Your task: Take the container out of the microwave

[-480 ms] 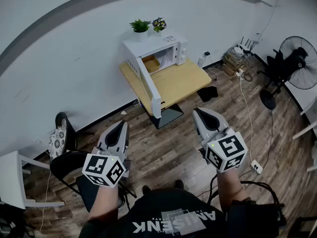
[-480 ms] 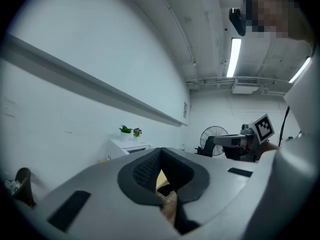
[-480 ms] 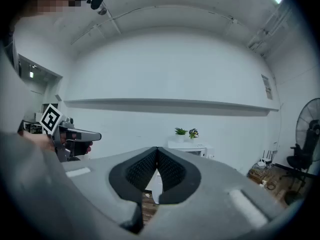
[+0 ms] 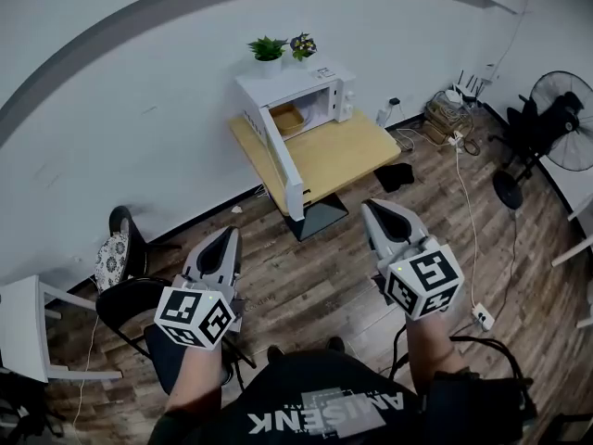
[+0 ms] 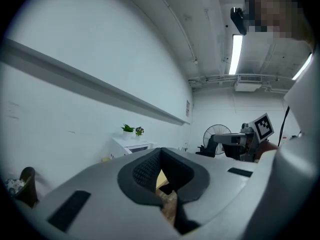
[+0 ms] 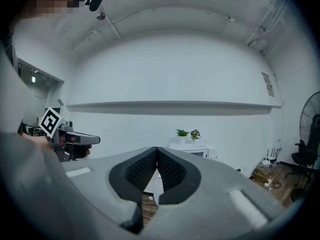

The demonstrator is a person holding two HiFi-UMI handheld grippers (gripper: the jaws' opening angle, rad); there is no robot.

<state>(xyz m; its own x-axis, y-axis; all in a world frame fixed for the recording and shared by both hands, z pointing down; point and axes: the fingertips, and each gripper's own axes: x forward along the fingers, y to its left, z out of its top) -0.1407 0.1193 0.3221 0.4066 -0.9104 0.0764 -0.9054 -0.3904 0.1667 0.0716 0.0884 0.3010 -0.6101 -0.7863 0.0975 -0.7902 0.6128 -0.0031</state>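
Left gripper point(image 4: 228, 235) sits at the lower left of the head view, jaws closed together with nothing between them; its own view shows the dark ribbed pads point(image 5: 145, 169) meeting at their tips, with only a sliver of floor visible in the hollow below. Right gripper point(image 4: 369, 208) sits at the lower right, jaws likewise pressed together and empty; its pads point(image 6: 139, 173) meet at the tips in the same way. Each is held in a hand and points toward the upper middle of the frame; the two are well apart from each other and well apart from the microwave point(image 4: 298, 95).

That white microwave stands at the back of a wooden table point(image 4: 347, 151) against the pale wall point(image 4: 139, 109), in the upper middle of the head view; its door point(image 4: 283, 160) hangs wide open, swung out toward the lower left; the container point(image 4: 286, 118), tan in colour, lies inside the open cavity. Two potted plants point(image 4: 267, 49) stand on the microwave's top; a black fan point(image 4: 565, 128) is at the right edge; a dark chair point(image 4: 120, 306) is at the lower left, beside the left gripper; a wood-plank floor point(image 4: 315, 276) runs between the grippers and the table.
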